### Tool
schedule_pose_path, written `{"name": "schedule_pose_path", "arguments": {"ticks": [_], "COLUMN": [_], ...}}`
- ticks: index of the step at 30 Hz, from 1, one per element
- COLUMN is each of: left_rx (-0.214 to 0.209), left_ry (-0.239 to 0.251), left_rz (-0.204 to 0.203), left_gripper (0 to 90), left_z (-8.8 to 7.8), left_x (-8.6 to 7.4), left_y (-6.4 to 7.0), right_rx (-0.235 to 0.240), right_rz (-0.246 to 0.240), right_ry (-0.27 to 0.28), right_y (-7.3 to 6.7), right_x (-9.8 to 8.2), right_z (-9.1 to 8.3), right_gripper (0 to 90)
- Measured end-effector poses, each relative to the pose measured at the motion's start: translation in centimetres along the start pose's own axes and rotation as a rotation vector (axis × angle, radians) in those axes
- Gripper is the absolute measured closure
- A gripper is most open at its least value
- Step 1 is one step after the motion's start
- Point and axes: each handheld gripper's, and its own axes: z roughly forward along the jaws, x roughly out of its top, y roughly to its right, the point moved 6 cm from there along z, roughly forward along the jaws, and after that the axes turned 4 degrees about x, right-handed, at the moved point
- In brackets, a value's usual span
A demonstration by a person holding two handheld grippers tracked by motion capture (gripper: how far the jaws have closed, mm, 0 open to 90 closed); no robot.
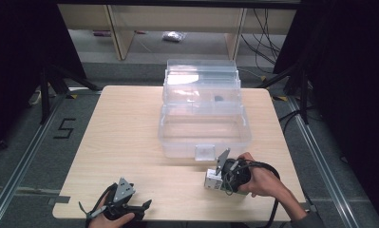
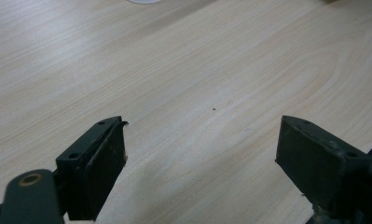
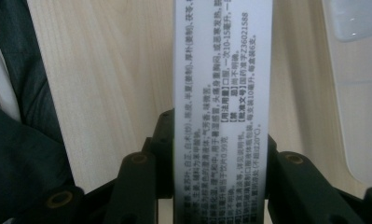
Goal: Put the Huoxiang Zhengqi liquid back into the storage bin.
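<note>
High view: my right tool [image 1: 215, 179] holds a small white box [image 1: 212, 180] at 5 o'clock on the tabletop [image 1: 130, 137], just short of the open clear bin [image 1: 203, 126]; dropping it in seems left.
Left gripper view: my left tool [image 2: 202, 149] spread, idle.
Right gripper view: jaws pinching the printed box [image 3: 221, 107].

Print on the box [image 3: 222, 112] too blurred to read; dark speck in the bin [image 1: 217, 99] too small to tell.
</note>
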Motion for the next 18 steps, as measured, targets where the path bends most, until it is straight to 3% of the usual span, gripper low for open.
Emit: {"name": "schedule_pose_path", "arguments": {"ticks": [1, 2, 3, 5, 6, 10, 11, 13, 18], "left_rx": [0.0, -0.002, 0.0, -0.002, -0.004, 0.001, -0.002, 0.002, -0.009], "left_ry": [0.006, 0.002, 0.001, -0.005, 0.003, -0.004, -0.006, -0.002, -0.012], "left_rz": [-0.004, -0.003, -0.002, 0.006, -0.006, 0.007, 0.009, 0.005, 0.021], "left_gripper": [15.1, 15.1, 15.0, 15.1, 15.1, 15.1, 15.1, 15.1, 15.1], "left_z": [0.0, 0.0, 0.0, 0.0, 0.0, 0.0, -0.1, 0.0, -0.1], "left_x": [0.0, 0.0, 0.0, 0.0, 0.0, 0.0, 0.0, 0.0, -0.1], "left_y": [0.0, 0.1, 0.0, 0.0, 0.1, -0.1, 0.0, -0.1, -0.1], "right_rx": [-0.002, 0.003, 0.003, -0.012, -0.01, 0.004, -0.008, 0.005, -0.001], "right_rz": [0.029, -0.01, -0.006, 0.035, -0.013, 0.021, -0.028, 0.006, -0.017], "right_ry": [0.004, 0.012, 0.011, 0.006, 0.016, 0.025, 0.034, 0.041, 0.048], "right_y": [0.0, 0.2, 0.3, 0.2, 0.6, 0.5, 1.0, 0.8, 1.4], "right_x": [0.0, 0.1, 0.1, 0.0, 0.1, 0.2, 0.3, 0.4, 0.5], "right_z": [-0.5, -0.7, -0.9, -1.5, -1.6, -2.2, -2.7, -2.9, -3.8], "right_gripper": [64.7, 64.7, 64.7, 64.7, 64.7, 64.7, 64.6, 64.7, 64.6]}}
